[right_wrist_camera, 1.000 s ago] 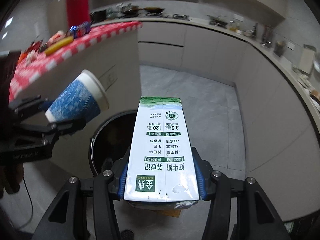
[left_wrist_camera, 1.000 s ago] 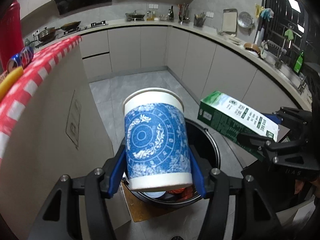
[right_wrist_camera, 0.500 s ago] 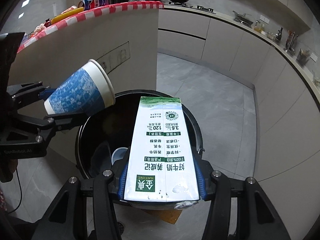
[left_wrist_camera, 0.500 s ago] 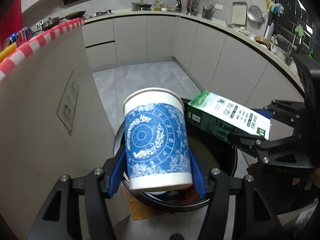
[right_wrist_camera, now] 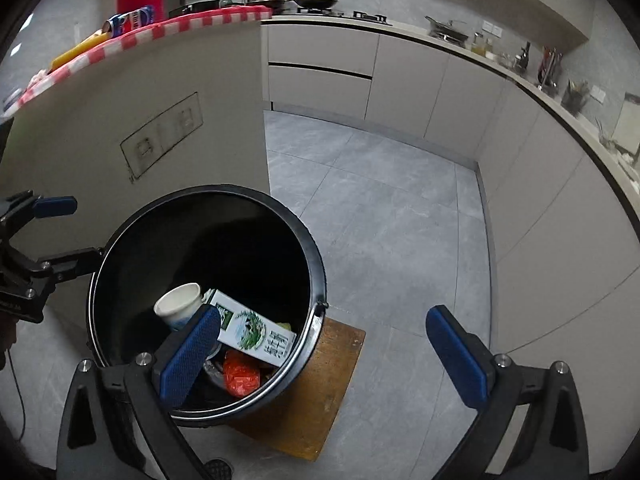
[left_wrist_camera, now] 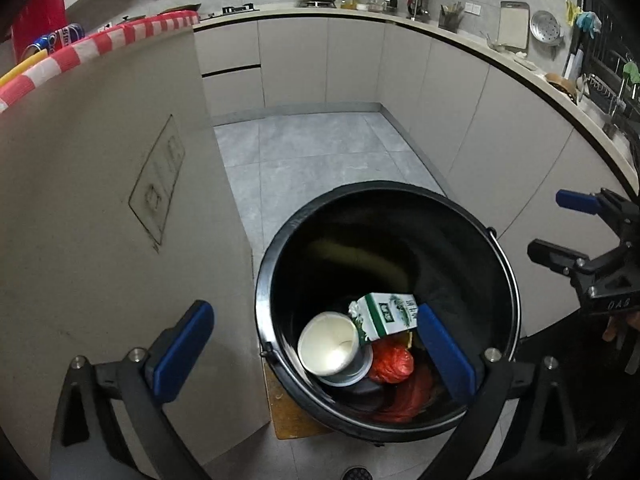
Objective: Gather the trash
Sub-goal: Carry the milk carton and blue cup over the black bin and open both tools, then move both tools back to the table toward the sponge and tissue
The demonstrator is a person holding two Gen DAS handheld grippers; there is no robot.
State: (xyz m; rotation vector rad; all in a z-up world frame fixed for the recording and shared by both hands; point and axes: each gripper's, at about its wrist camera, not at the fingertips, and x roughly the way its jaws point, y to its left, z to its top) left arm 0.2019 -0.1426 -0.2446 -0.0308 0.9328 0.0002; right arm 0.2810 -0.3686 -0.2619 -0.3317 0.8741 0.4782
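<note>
Trash lies in the black bin [left_wrist_camera: 280, 280], seen first from the left wrist camera: a paper cup [left_wrist_camera: 329, 343] sits mouth-up low in the bin, touching a green-and-white milk carton [left_wrist_camera: 386, 315] that leans just beside it, with a red plastic bag [left_wrist_camera: 391, 363] below the carton. The left gripper [left_wrist_camera: 316, 354] hangs over the bin with its jaws opening, already spread wide; nothing is between its blue pads [left_wrist_camera: 182, 350], and the right-hand pad overlaps the bin's inner wall in the picture. The bin stands on a brown board [left_wrist_camera: 290, 412] on the grey tile floor [left_wrist_camera: 320, 152], beside a beige counter wall [left_wrist_camera: 100, 220] topped by a red-and-white checked cloth [left_wrist_camera: 100, 46]. At the far right edge the right gripper [left_wrist_camera: 560, 224] shows, its jaws apart and empty.

From the right wrist camera: the same bin [right_wrist_camera: 316, 264] holds the cup [right_wrist_camera: 178, 306], tilted, its rim against the carton [right_wrist_camera: 256, 334], with the red bag [right_wrist_camera: 240, 376] beneath. The right gripper [right_wrist_camera: 324, 354] has its jaws opening, wide apart and bare, its left pad over the bin's mouth and its right pad over the floor [right_wrist_camera: 380, 208]. The left gripper [right_wrist_camera: 60, 232] stands at the left edge, just beside the bin's rim, holding nothing.
</note>
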